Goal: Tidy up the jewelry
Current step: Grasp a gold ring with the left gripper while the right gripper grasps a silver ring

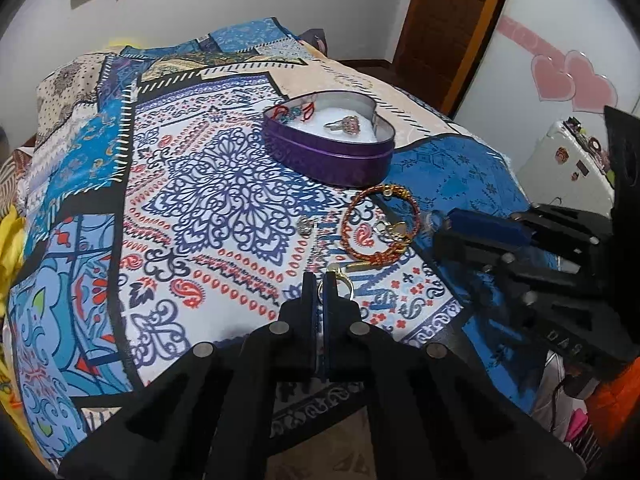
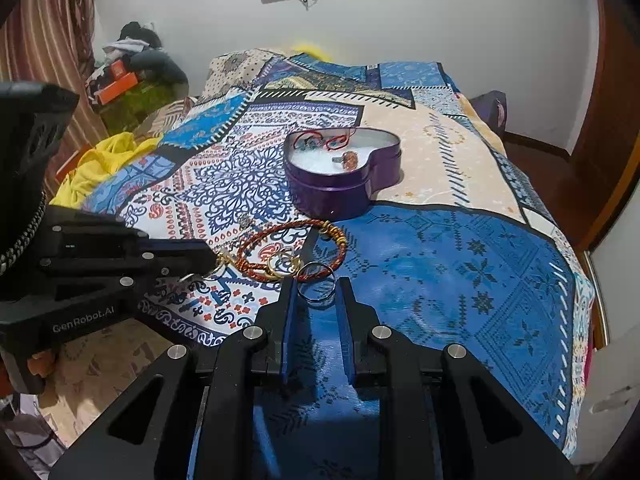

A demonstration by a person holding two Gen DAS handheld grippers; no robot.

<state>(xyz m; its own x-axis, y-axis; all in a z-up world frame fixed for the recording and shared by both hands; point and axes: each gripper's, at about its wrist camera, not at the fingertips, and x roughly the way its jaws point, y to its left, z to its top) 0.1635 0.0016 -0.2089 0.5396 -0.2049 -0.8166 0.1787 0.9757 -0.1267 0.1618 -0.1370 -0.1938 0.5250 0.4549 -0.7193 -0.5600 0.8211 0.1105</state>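
Observation:
A purple heart-shaped tin (image 1: 340, 160) (image 2: 344, 192) stands on the patterned bedspread, holding a pink-stone ring (image 1: 346, 125) (image 2: 349, 160) and red earrings (image 1: 294, 111) (image 2: 320, 140). A red-and-gold braided bracelet (image 1: 378, 222) (image 2: 296, 248) lies in front of it with small gold pieces (image 1: 394, 232) (image 2: 280, 262) inside its loop. My left gripper (image 1: 320, 280) (image 2: 208, 258) is shut on a gold ring (image 1: 342, 286) (image 2: 219, 267), just above the cloth. My right gripper (image 2: 318, 286) (image 1: 440, 220) is open around a thin metal ring (image 2: 318, 282) lying on the blue patch.
A small silver piece (image 1: 306, 224) (image 2: 245, 221) lies left of the bracelet. The bed's near edge (image 2: 192, 334) drops to the floor. A yellow cloth (image 2: 100, 164) lies at the left side. A door (image 1: 444, 20) and white cabinet (image 1: 560, 80) stand to the right.

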